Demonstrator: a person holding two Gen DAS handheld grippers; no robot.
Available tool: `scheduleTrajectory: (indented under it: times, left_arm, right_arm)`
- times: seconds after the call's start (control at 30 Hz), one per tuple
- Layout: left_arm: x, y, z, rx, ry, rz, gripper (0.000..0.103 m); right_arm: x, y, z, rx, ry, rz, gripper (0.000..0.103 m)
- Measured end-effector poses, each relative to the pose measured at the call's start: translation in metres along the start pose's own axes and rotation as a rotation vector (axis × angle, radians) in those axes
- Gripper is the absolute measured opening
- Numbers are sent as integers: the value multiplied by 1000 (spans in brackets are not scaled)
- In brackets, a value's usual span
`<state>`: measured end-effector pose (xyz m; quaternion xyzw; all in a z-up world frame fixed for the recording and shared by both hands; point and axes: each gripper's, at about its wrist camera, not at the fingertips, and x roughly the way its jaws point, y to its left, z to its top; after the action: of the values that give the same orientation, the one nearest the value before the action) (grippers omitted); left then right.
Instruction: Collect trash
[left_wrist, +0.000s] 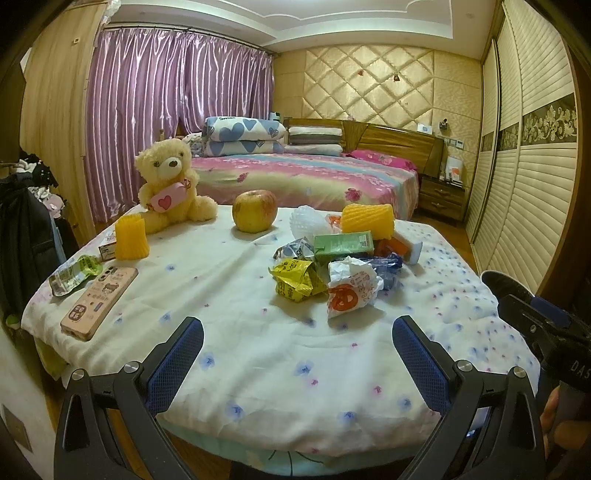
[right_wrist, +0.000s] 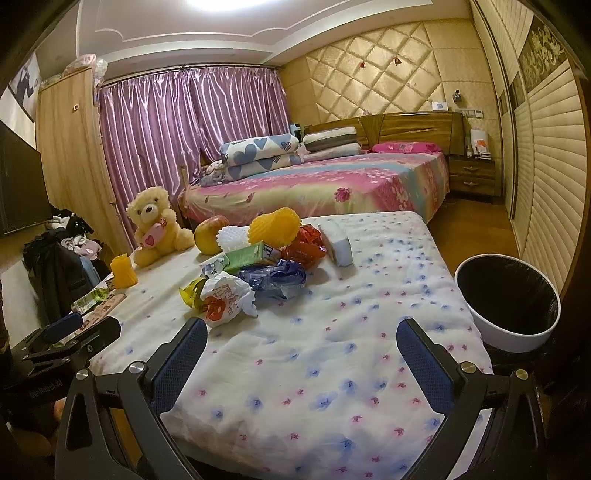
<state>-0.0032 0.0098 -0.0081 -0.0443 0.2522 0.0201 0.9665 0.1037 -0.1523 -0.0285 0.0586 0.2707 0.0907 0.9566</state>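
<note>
Both sets of jaws stand wide apart and hold nothing. Between the left gripper (left_wrist: 297, 350) jaws lies only flowered cloth on the worktop (left_wrist: 258, 354). Just ahead of them, slightly right, sits the white crumpled wrapper (left_wrist: 351, 291), then the yellow packet (left_wrist: 295, 280) and green carton (left_wrist: 343, 245). For the right gripper (right_wrist: 301, 354), that white wrapper (right_wrist: 227, 299) lies just beyond its left jaw. The trash bin (right_wrist: 513, 306) stands off to the right. Farther off: an apple (left_wrist: 255, 211) and teddy bear (left_wrist: 170, 181).
</note>
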Motion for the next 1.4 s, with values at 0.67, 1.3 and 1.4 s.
scheduleTrajectory:
  times: [0.67,1.3,1.4]
  left_arm:
    - [3,4,-3,2,12,1,103]
    - [76,47,14,-53,158,-14,102]
    - [91,51,22,-56,166,-27,102]
  right_arm:
    - [6,0,-6,39,18,28,103]
    - [56,16,-5,-6,166,101,98]
    - [71,23,-3,-20,203,126,88]
